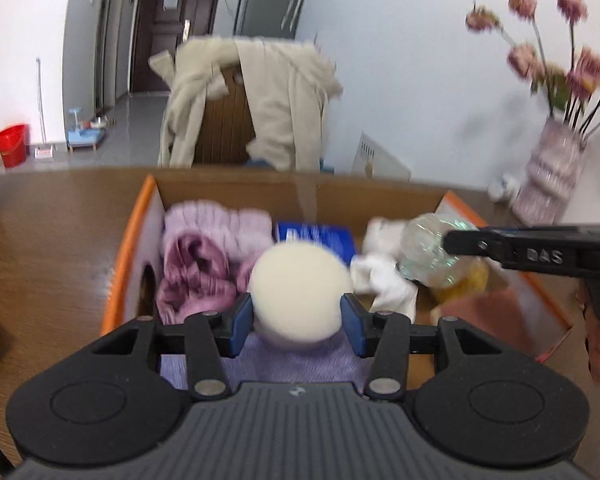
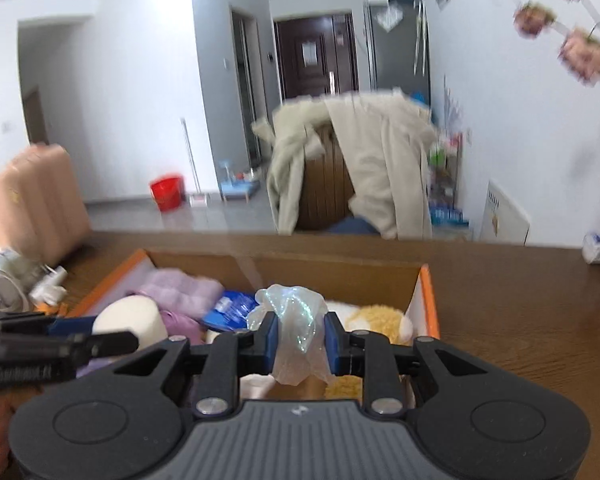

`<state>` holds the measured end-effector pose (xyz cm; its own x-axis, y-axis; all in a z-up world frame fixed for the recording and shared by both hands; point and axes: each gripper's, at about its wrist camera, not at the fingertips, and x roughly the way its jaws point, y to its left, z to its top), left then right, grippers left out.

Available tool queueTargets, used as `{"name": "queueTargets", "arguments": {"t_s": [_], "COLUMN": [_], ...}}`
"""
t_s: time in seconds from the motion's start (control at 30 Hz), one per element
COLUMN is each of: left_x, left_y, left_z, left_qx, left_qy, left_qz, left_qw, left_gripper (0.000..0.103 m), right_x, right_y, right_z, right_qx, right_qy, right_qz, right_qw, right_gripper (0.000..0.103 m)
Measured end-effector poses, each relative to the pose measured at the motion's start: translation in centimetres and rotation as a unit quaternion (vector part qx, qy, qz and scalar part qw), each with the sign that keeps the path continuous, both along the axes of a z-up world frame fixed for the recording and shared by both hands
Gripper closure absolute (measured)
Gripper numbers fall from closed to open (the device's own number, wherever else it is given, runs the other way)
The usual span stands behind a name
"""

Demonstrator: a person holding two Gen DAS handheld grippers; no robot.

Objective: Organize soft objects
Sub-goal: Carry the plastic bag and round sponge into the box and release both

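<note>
Left wrist view first: the left gripper (image 1: pixel 297 314) has its blue pads pinching a cream foam ball (image 1: pixel 300 290) from both sides, holding it over the near end of the cardboard box (image 1: pixel 236 190) with orange edging. Below the ball lies a lilac knitted cloth (image 1: pixel 300 364). Inside the box, a pink fluffy towel (image 1: pixel 208 252) fills the left part, a blue packet (image 1: pixel 320 236) sits behind the ball, and a white cloth (image 1: pixel 384 280) lies to the right. The right gripper (image 1: pixel 450 242) reaches in from the right edge (blurred, mind you), carrying an iridescent plastic bag (image 1: pixel 428 252) above a yellow plush toy (image 1: pixel 466 280). The box sits on a brown wooden table (image 1: pixel 52 240); a vase of pink flowers (image 1: pixel 552 176) stands far right.

Over to the right wrist view: the right gripper (image 2: pixel 300 338) has its fingers squeezed on the iridescent plastic bag (image 2: pixel 296 320), crumpled between the pads, hanging above the box (image 2: pixel 332 270). The yellow plush toy (image 2: pixel 380 318) lies just right of it, the blue packet (image 2: pixel 230 308) to the left, and the foam ball (image 2: pixel 130 320) is at left in the left gripper (image 2: pixel 94 334).
</note>
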<state>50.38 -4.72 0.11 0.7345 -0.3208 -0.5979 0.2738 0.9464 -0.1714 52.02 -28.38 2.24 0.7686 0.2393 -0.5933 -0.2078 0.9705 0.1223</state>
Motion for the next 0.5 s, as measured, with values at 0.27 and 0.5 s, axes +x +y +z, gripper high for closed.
{"name": "queueTargets", "arguments": {"t_s": [0.27,0.5], "left_x": [-0.2,-2.2], "left_y": [0.4,0.8], "left_z": [-2.1,0.0], "left_qx": [0.024,0.013], "left_qy": [0.023,0.003], "left_qz": [-0.018,-0.033], "left_qw": [0.9993,0.9994], "left_gripper": [0.053,0.035], "right_x": [3.0,1.9], "right_y": [0.4,-0.8], "right_z": [-4.2,-2.6], "right_qx": [0.020,0.052], "right_qy": [0.082,0.067], "right_qz": [0.006,0.002], "right_qw": [0.996,0.996], "right_gripper": [0.080,0.060]}}
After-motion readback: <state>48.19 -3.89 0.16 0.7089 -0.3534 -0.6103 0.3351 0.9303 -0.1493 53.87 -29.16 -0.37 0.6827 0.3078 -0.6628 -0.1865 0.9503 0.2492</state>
